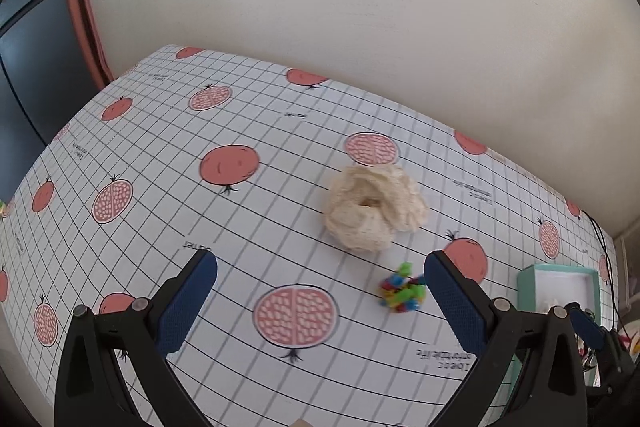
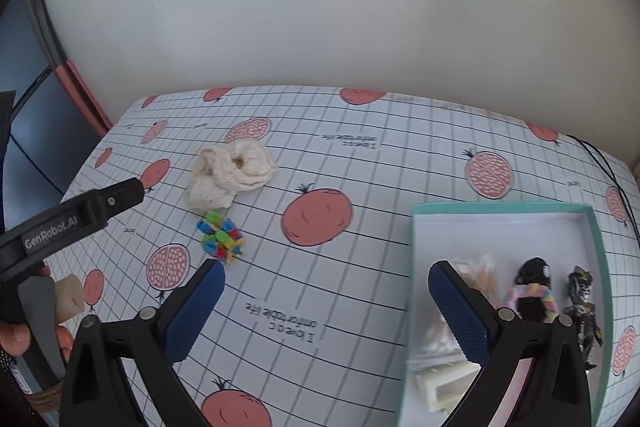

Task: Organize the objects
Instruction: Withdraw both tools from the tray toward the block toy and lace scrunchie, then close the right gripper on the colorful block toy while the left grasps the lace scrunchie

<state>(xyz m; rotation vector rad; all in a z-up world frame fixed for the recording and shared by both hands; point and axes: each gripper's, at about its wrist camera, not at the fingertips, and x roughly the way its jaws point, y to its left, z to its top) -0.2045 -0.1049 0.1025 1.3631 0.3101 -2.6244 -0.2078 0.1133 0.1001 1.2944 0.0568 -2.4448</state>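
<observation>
A cream knitted cloth [image 1: 374, 207] [image 2: 230, 173] lies crumpled on the pomegranate-print table. Just in front of it sits a small multicoloured plastic toy [image 1: 402, 289] [image 2: 221, 235]. My left gripper [image 1: 320, 291] hovers open above the table, the toy close to its right finger. My right gripper [image 2: 326, 303] is open too, its right finger over a teal box [image 2: 592, 239] holding a black doll with a pastel scarf [image 2: 534, 291], a dark figurine [image 2: 584, 311] and pale items [image 2: 444, 387]. The left gripper's body [image 2: 76, 215] shows at the left of the right wrist view.
The table [image 1: 240, 227] backs onto a white wall. A black cable [image 2: 612, 179] runs along its far right edge. A dark panel with a pink strip [image 1: 86, 31] stands at the left. A person's hand [image 2: 16, 339] holds the left gripper's handle.
</observation>
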